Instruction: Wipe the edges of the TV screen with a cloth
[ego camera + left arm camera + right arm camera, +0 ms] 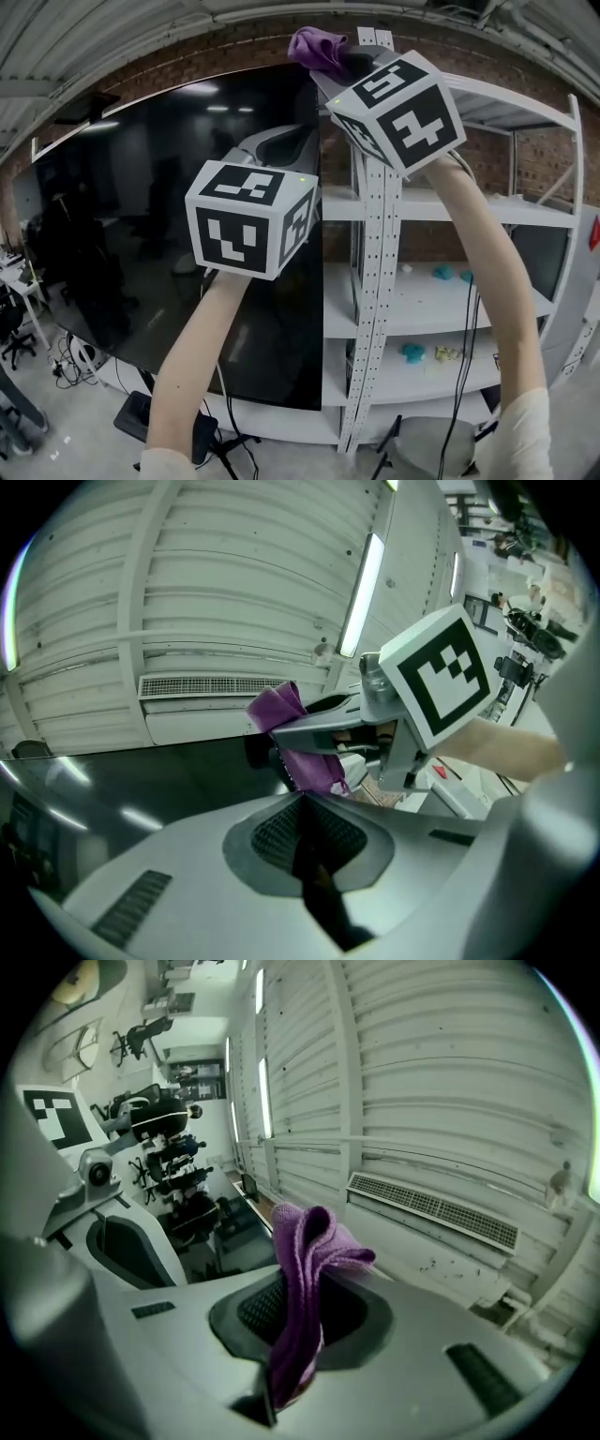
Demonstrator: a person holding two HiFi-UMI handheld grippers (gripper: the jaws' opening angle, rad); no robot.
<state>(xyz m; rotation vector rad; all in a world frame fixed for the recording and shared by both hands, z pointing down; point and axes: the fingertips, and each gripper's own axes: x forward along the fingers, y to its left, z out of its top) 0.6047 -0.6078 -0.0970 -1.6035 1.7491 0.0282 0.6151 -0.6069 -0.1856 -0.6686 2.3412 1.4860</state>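
Brick wall (525, 70) — right tongs (302, 1307) clamp purple cloth (309, 1237) at TV (141, 206) corner.

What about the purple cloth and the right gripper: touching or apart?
Touching. In the right gripper view, the right gripper has its jaws shut on the purple cloth, whose folded end sticks out past them.

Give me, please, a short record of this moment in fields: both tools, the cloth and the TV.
right tool: shut on the purple cloth
left tool: shut, with nothing between its jaws
place of cloth: at the upper right corner of the TV screen
beside the TV: white shelf unit
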